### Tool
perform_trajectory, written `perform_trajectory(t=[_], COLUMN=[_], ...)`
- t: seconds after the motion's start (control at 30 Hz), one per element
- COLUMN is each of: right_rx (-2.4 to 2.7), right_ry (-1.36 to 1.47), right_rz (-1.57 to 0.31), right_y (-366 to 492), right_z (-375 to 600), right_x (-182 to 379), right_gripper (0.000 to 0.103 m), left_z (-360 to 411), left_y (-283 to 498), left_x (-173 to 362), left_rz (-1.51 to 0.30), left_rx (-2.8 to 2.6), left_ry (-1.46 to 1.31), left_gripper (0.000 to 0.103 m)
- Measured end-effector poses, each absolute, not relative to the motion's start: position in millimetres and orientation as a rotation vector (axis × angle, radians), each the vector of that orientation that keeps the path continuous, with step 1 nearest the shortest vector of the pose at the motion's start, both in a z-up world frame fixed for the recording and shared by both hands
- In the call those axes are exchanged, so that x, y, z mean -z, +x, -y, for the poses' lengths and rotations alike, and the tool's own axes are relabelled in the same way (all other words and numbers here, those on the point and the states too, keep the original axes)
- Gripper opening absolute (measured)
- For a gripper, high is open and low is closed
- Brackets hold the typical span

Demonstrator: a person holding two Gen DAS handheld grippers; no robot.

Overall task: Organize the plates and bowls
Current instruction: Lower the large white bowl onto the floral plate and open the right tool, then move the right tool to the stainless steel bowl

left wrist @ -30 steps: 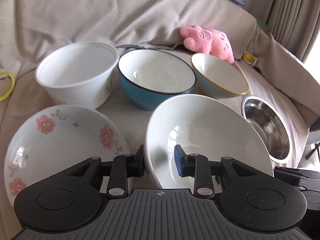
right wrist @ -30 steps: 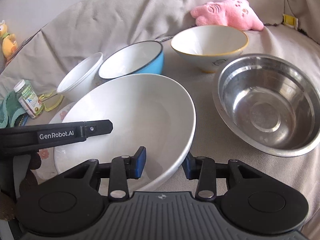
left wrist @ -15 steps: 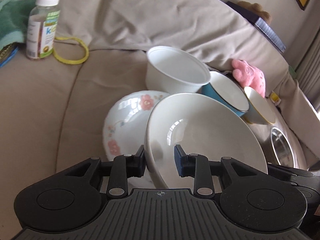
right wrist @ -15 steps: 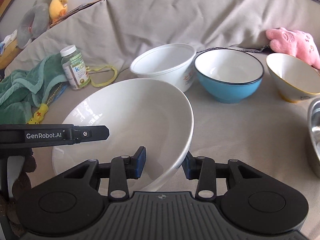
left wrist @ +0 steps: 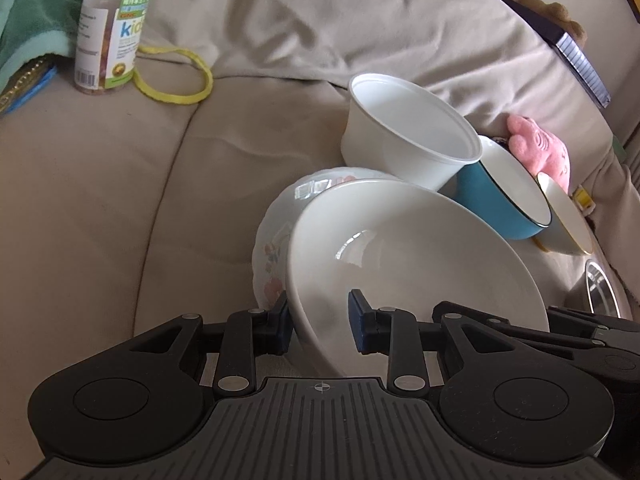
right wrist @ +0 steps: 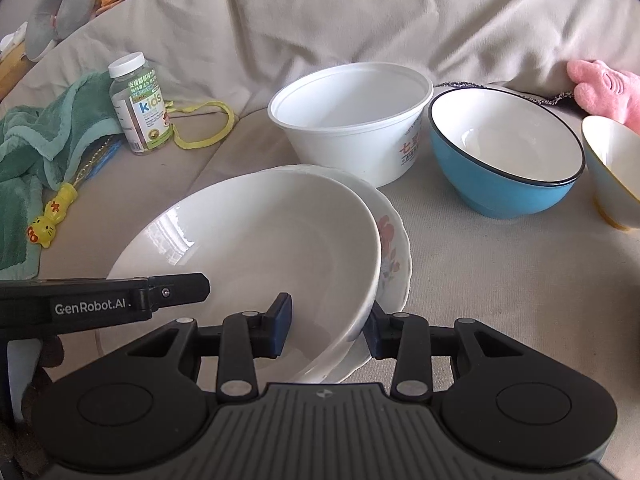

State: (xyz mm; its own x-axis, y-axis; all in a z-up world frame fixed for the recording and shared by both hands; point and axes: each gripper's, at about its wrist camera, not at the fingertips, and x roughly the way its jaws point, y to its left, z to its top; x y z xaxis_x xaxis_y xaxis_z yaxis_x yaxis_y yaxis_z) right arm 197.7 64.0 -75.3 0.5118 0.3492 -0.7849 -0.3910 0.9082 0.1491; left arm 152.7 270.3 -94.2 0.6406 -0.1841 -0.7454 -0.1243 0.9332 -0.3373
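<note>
Left wrist view: the white dish (left wrist: 416, 248) has moved from beside the floral plate (left wrist: 272, 256) to over it, so stacking looks nearly done; the left gripper (left wrist: 318, 328) is partly closed, pinching the dish's near-left rim. Right wrist view: the floral plate (right wrist: 394, 256) now shows under the dish (right wrist: 256, 240), near the white tub (right wrist: 352, 120) and blue bowl (right wrist: 508, 160); the right gripper (right wrist: 328, 330), partly closed, pinches the near-right rim.

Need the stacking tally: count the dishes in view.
6: white plate in both tongs, floral plate beneath it, white tub, blue bowl, yellow-rimmed bowl, steel bowl at the edge.
</note>
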Motion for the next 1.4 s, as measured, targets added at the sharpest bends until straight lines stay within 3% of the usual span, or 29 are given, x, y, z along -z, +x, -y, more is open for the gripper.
perform_trajectory(t=[0.93,1.1,1.17,1.23,1.4], right_rx=[-0.455,-0.454,-0.448,-0.429,-0.402], right_ry=[-0.037,-0.057,-0.056,-0.047,0.041], right_rz=[-0.959,-0.899,-0.882,-0.873,-0.929], right_y=[220,215,215,218,225], right_z=[-67,-61,-57,-51,-33], right_x=[82,68,65,64,77], right_gripper=[0.036,0.037,0.04,0.05,0.059], left_z=[-296,-303,-311,-317,-323], left_y=[161,152,148,147,157], left_x=[95,81,75,72,86], left_rz=[-0.901,-0.834,-0.778,-0.753,-0.799], left_rx=[0.087,0.047,0.052,0.029,-0.003], left_ry=[-0.489,-0.457,-0.478,-0.494,-0.519], left_gripper=[0.03,0.031,0.031,0.031,0.031])
